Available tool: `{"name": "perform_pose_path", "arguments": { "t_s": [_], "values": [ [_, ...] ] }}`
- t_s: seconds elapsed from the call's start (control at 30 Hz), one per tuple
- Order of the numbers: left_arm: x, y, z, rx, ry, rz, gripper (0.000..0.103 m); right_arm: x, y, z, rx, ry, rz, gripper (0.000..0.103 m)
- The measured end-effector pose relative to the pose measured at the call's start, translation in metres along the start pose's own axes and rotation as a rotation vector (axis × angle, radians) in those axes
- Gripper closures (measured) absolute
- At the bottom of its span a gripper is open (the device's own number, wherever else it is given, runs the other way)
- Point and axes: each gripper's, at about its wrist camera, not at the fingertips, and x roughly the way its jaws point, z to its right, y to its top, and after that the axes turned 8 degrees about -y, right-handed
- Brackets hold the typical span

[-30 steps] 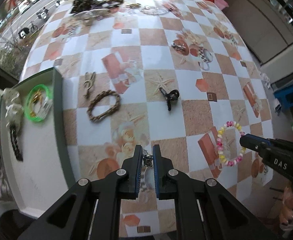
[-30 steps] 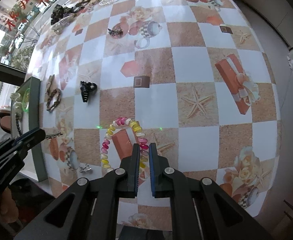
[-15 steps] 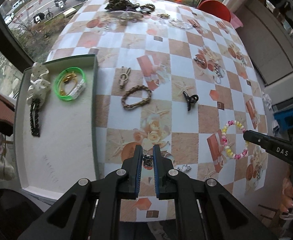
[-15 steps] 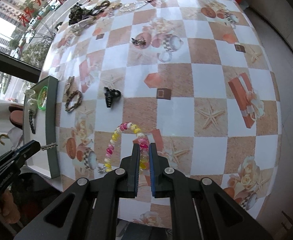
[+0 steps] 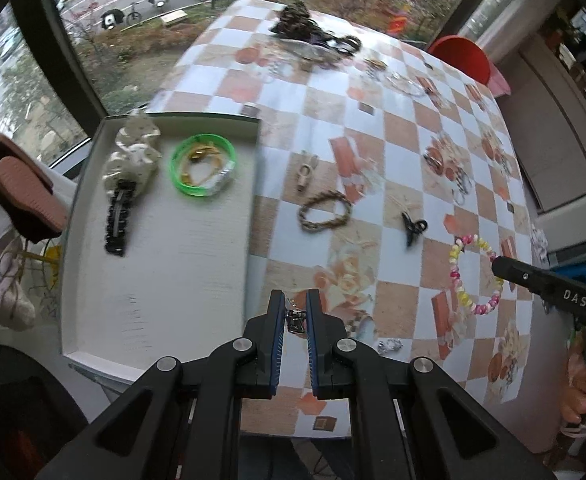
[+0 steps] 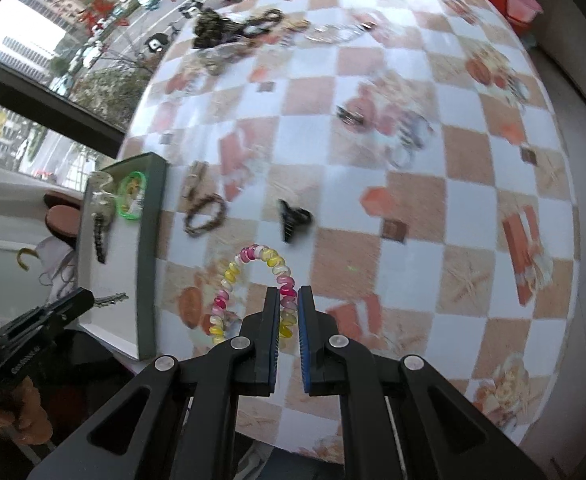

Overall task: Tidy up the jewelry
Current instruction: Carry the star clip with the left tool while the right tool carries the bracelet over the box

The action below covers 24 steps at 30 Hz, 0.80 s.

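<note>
Left gripper point(image 5: 291, 312) clamps small metal clip point(image 5: 295, 316) | right gripper point(image 6: 289, 308) clamps beaded bracelet point(image 6: 253, 280) | you lower both into tray point(image 5: 157, 280) before releasing.

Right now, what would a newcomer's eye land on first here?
Likely the pink-and-yellow bead bracelet, pinched in the right tool above the checkered tablecloth. Next, the green bangle in the grey tray at the table's left edge, with the left tool holding a small metal piece beside it.

Far jewelry pile point(image 6: 233, 32) blurred, perhaps chains.
</note>
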Motion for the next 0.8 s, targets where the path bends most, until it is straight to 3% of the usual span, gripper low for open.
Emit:
{"name": "perform_pose_path", "arguments": {
  "t_s": [0.43,0.8],
  "values": [
    [-0.015,0.002,-0.073,-0.086,0.015,0.04,0.088,0.015,0.031,-0.106,-0.16,0.066,0.008,0.094],
    [0.004,-0.006,-0.148,-0.155,0.023,-0.007,0.088,0.068,0.04,-0.21,-0.267,0.088,-0.052,0.094]
  ]
}}
